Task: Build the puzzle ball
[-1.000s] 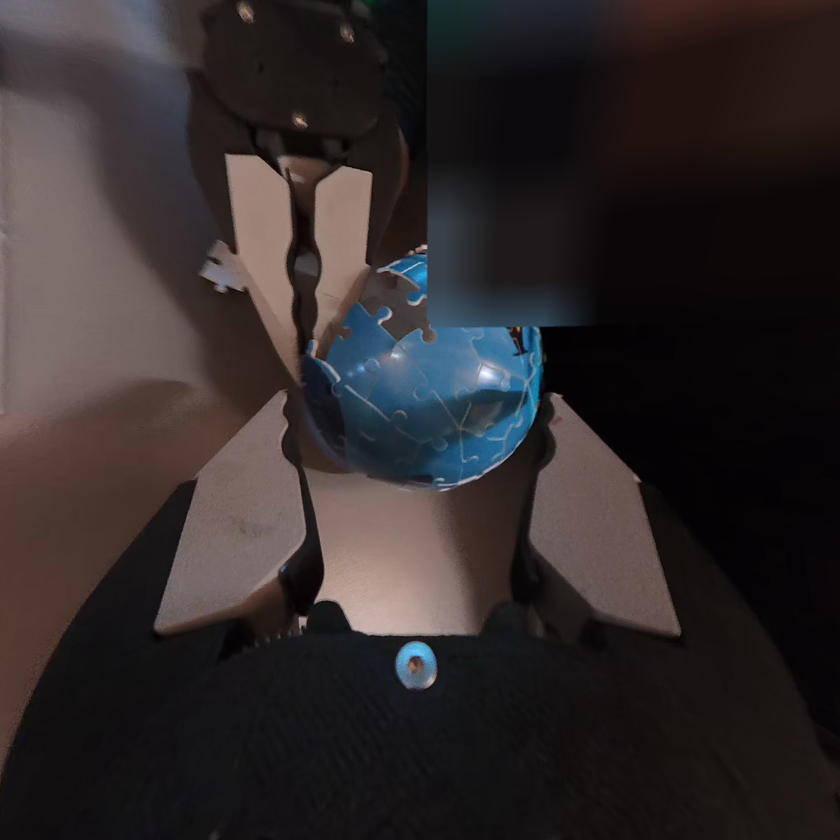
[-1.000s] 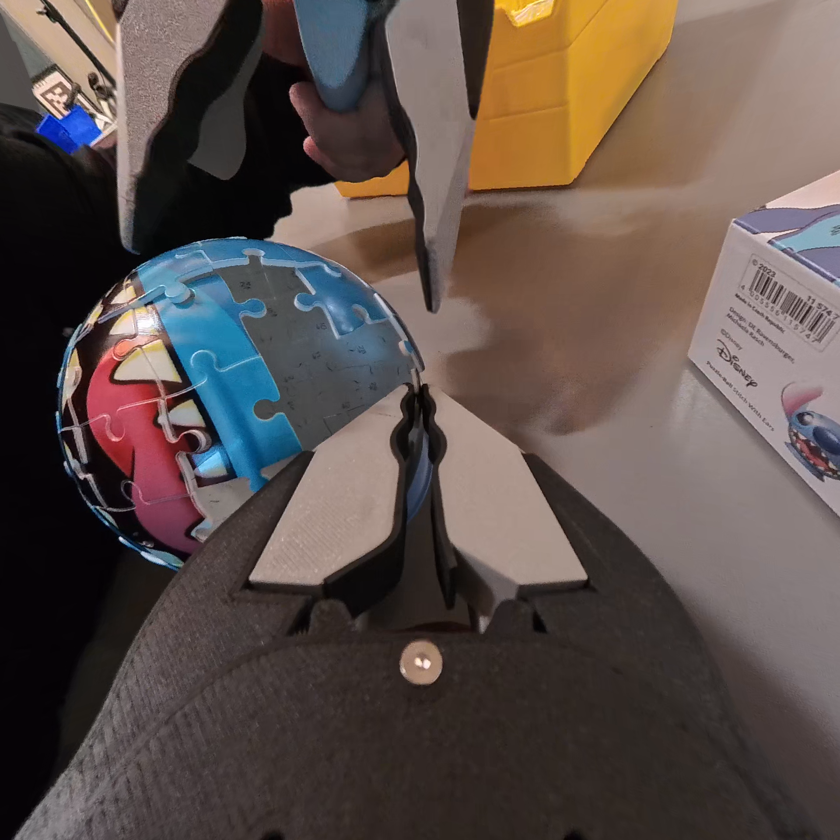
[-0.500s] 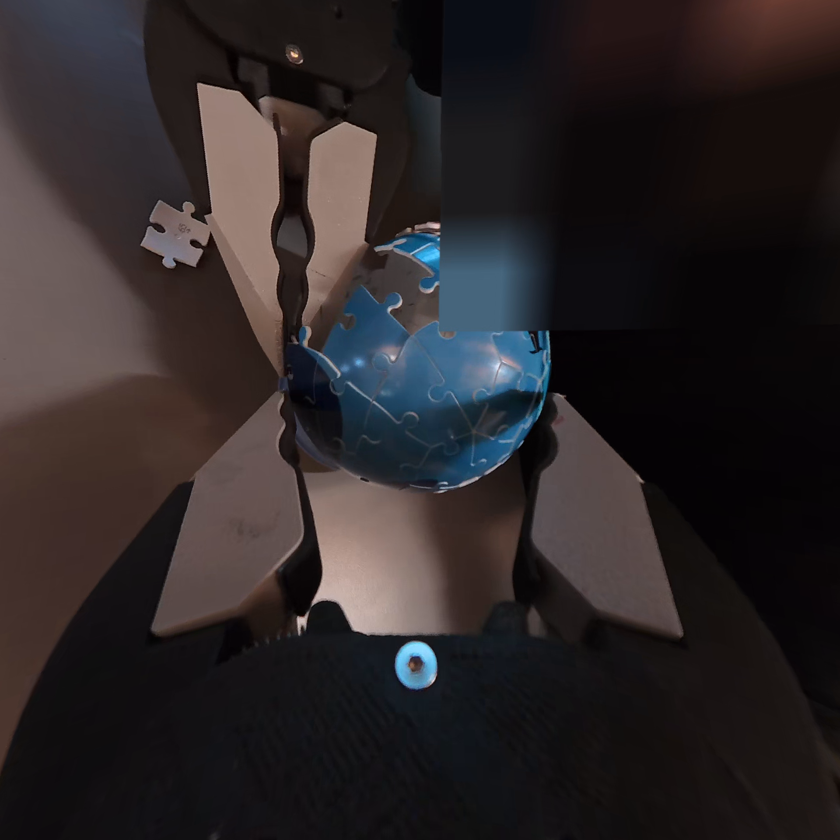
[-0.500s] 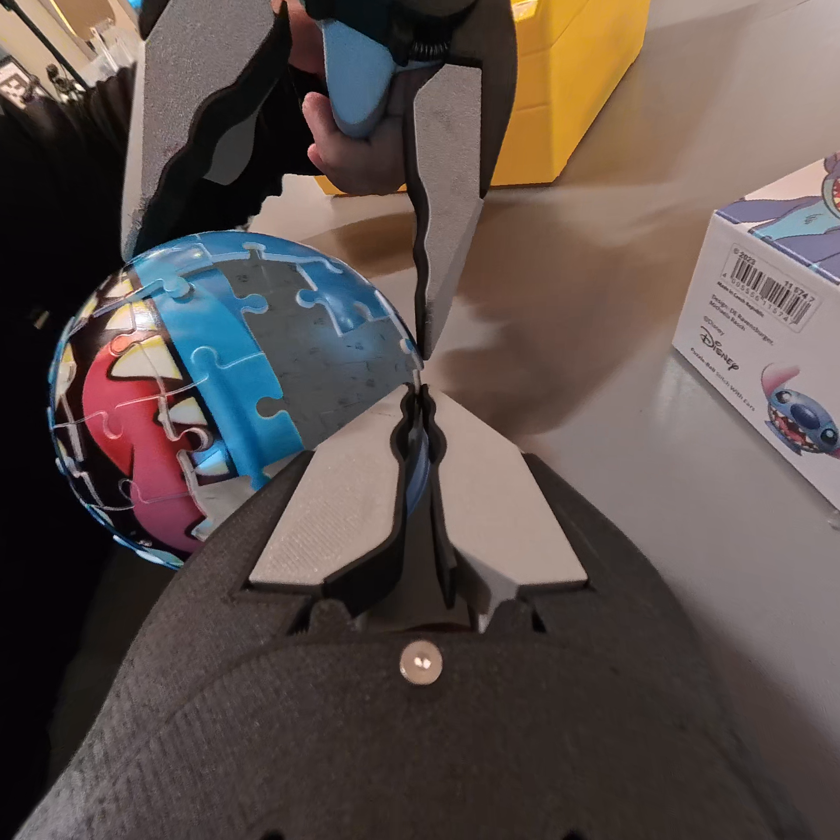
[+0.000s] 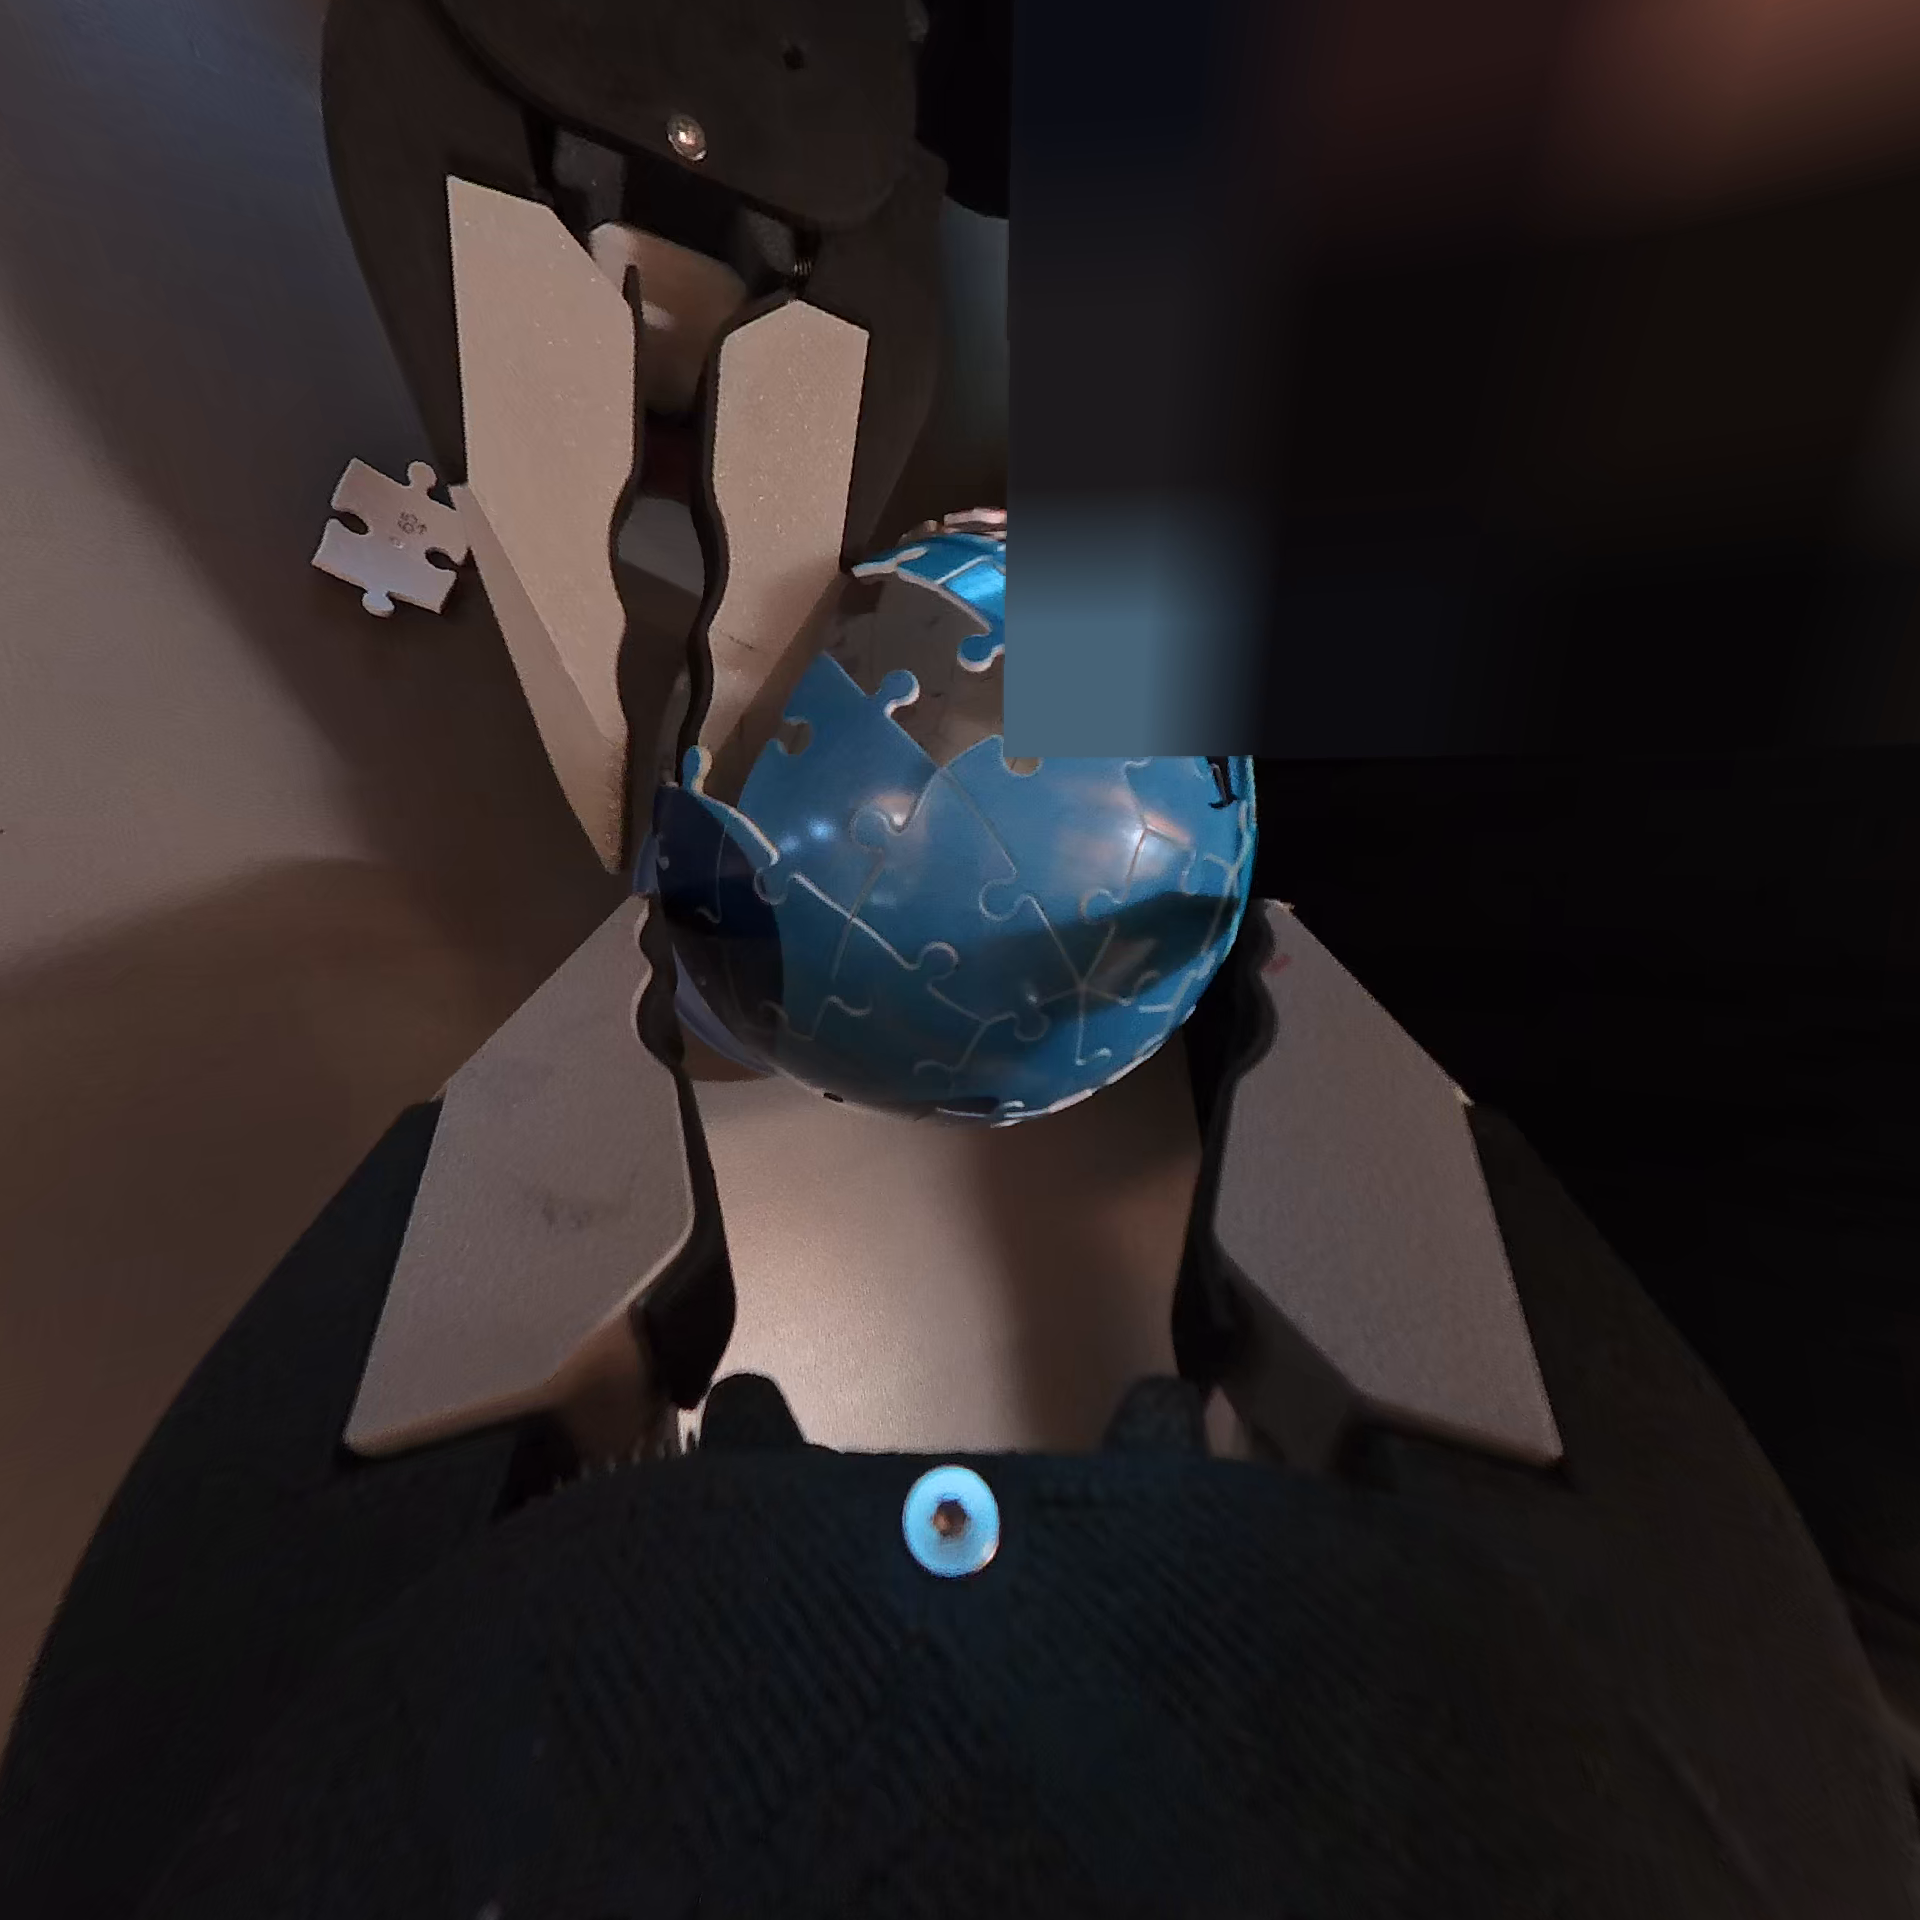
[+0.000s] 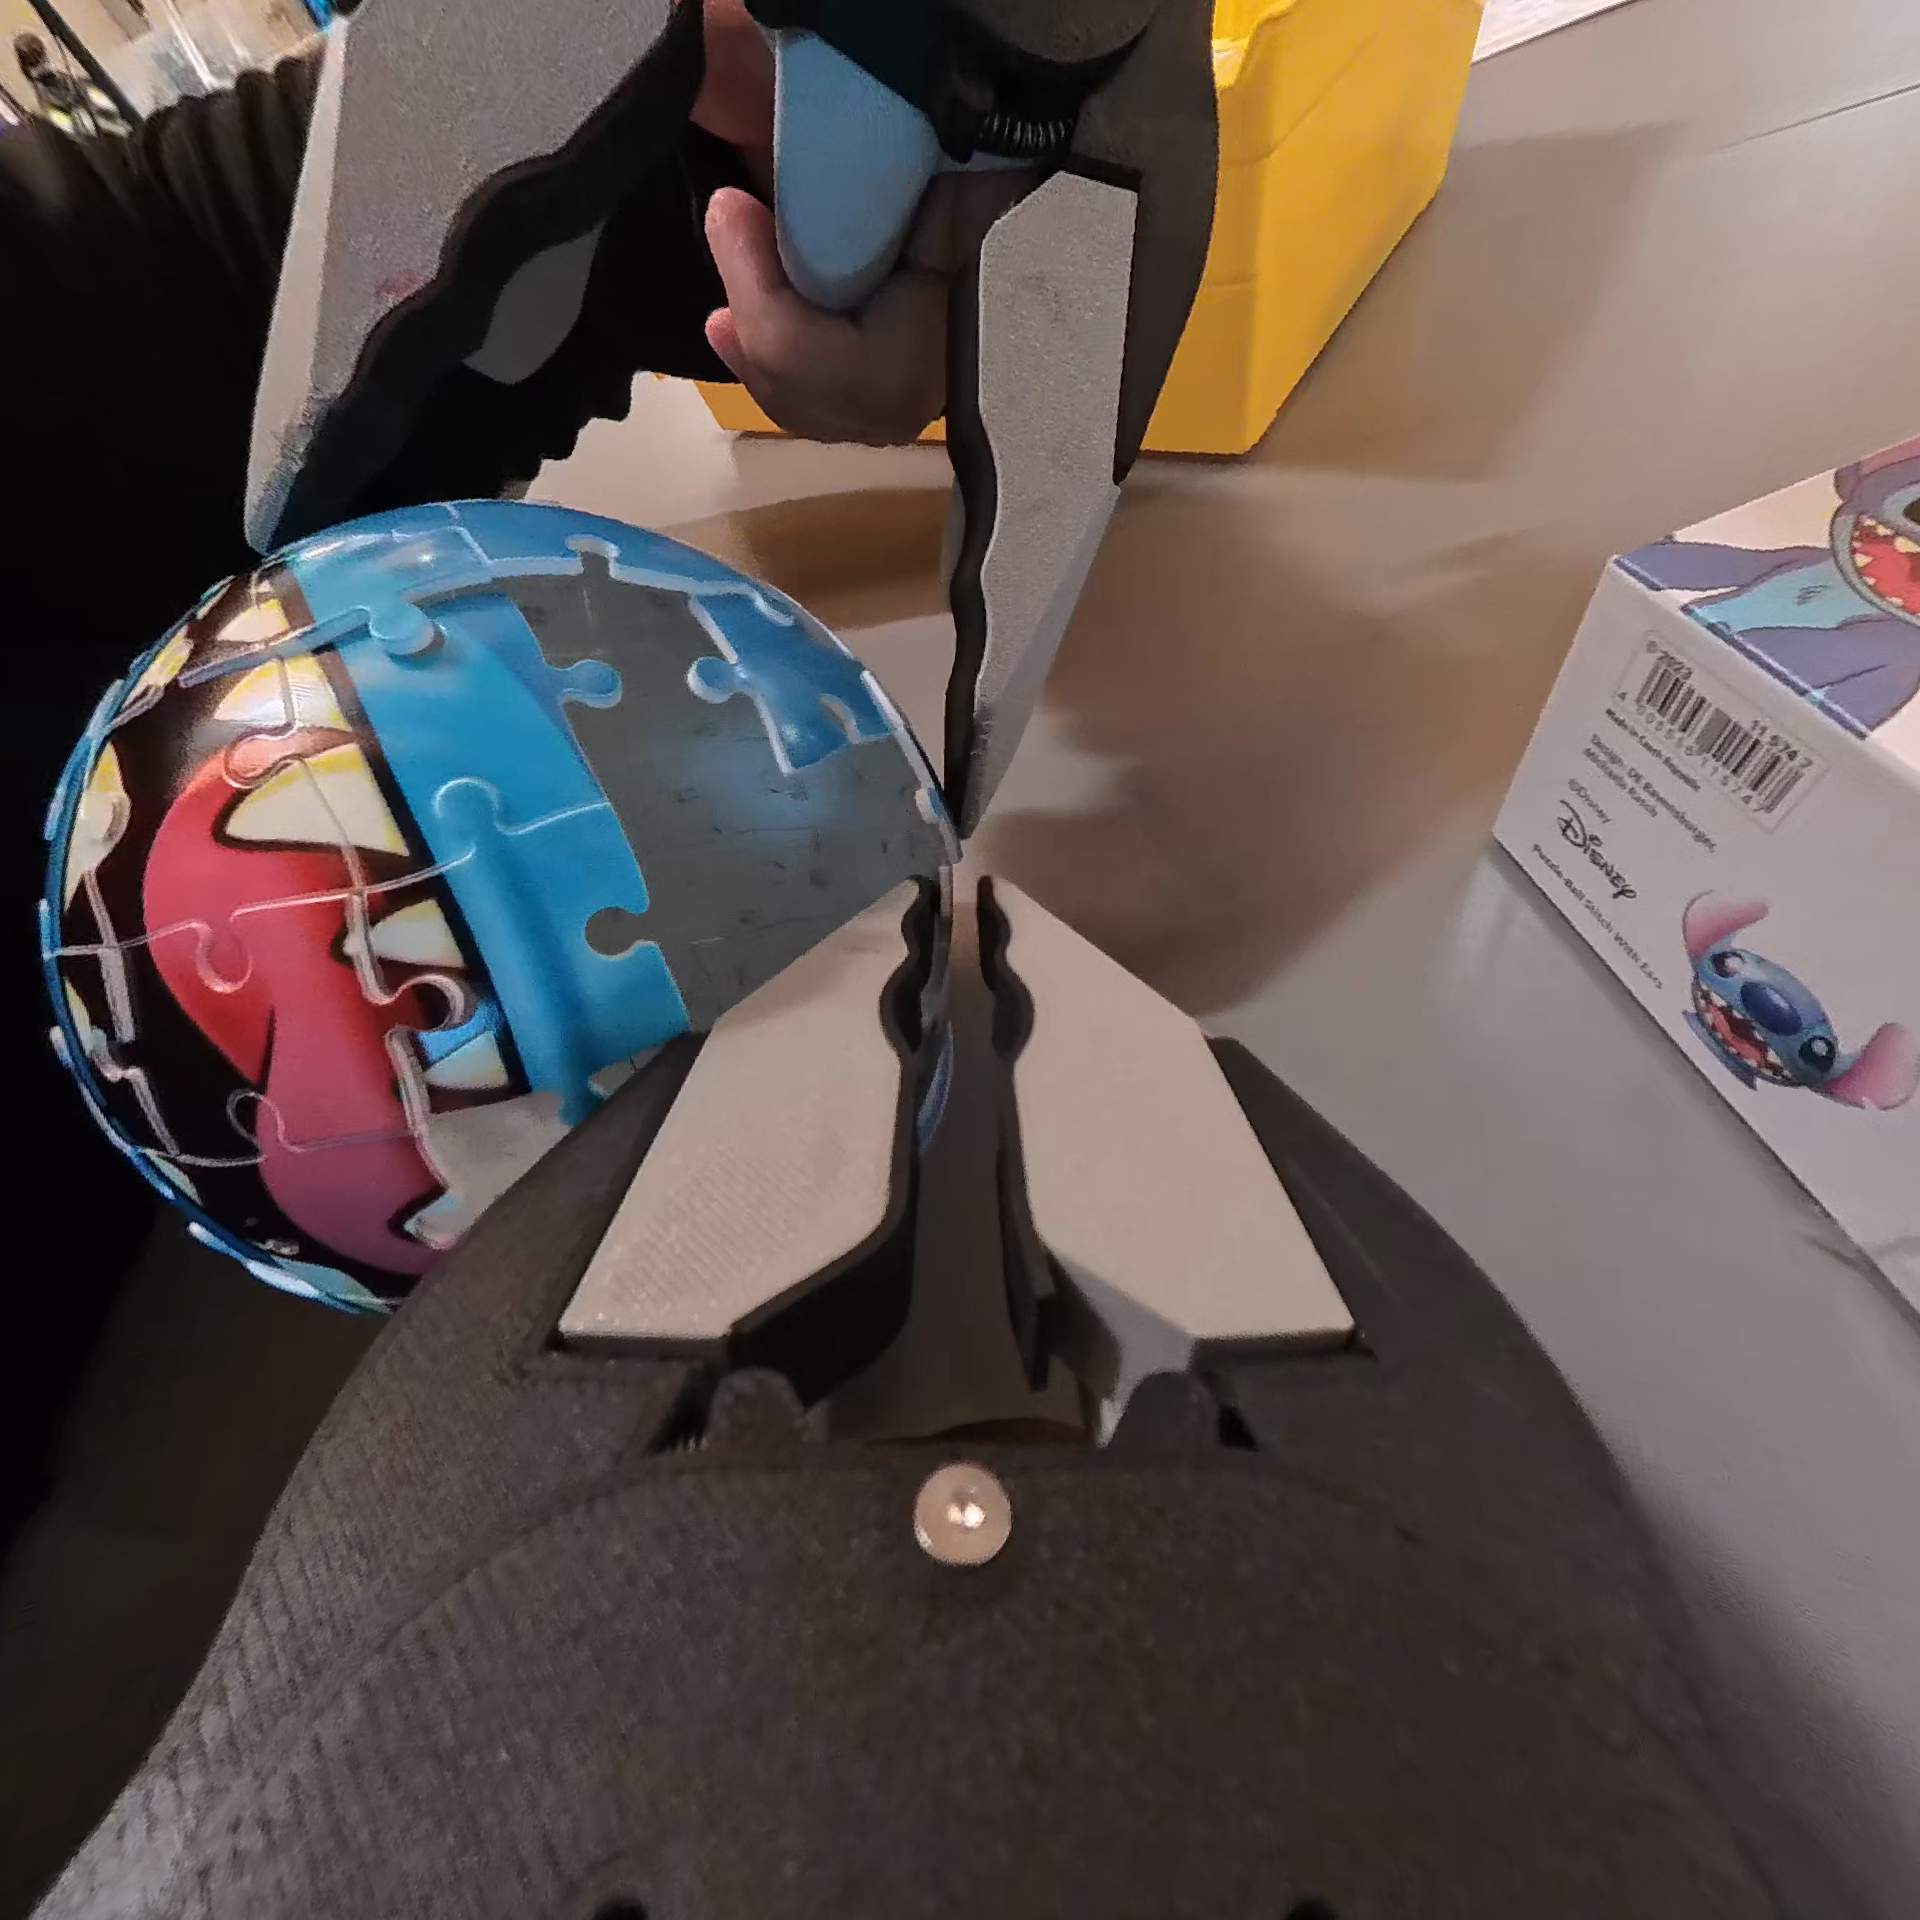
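Grey table (image 6: 1403, 1091) runs under everything, with a yellow bin (image 6: 1330, 208) at its far edge and a printed box (image 6: 1714, 831) at its right edge. Seen from the right wrist view, the ball (image 6: 436, 883) hangs above the table at the left, clamped across its width by the left hand-held gripper (image 5: 951, 935), whose jaws are spread wide around it. An unfilled grey patch faces up and right. At the ball's right rim the right hand-held gripper (image 6: 956, 894) shows a narrow gap between its tips; a thin blue piece edge seems to sit there, but whether it is gripped I cannot tell. One loose piece (image 5: 390, 535) lies on the table beyond. To do this step well, I judge the left grip should stay firm but gentle so the shell does not buckle, and any seating push should go straight along the curve, tabs aligned first.
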`<control>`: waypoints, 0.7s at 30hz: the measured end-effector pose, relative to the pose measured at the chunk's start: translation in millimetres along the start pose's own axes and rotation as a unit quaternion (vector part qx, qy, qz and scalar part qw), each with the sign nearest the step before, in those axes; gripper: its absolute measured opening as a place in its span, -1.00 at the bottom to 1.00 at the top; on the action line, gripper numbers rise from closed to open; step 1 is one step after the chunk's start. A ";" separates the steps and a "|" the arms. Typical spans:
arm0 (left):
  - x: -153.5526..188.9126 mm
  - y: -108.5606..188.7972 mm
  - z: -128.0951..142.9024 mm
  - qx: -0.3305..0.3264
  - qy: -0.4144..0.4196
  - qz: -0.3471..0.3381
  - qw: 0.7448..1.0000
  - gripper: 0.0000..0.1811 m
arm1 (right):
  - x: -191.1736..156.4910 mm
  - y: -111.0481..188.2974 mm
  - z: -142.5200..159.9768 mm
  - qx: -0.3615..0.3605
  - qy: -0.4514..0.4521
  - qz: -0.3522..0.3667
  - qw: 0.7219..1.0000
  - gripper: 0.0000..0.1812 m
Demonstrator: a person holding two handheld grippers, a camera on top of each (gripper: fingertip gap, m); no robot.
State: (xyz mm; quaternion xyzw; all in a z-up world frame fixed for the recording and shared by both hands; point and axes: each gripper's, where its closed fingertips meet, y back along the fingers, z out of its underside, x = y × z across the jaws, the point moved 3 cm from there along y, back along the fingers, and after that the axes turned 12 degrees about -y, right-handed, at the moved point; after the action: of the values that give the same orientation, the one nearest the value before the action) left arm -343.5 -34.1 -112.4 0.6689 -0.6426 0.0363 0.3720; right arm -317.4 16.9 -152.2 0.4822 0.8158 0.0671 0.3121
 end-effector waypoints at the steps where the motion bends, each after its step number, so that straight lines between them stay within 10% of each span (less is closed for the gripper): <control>1: -0.2 0.1 0.0 0.002 0.000 0.000 1.000 0.16 | -1.0 -0.4 -0.2 0.000 0.006 -0.002 1.000 -0.97; 21: 1.3 -1.2 1.1 -0.002 -0.001 0.000 1.000 0.17 | -3.5 -0.4 -6.2 0.014 0.036 -0.015 0.999 -0.98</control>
State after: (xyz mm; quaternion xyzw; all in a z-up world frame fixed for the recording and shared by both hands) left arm -342.6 -35.9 -113.1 0.6682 -0.6428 0.0346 0.3730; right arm -320.1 14.9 -145.8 0.4719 0.8345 0.0681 0.2763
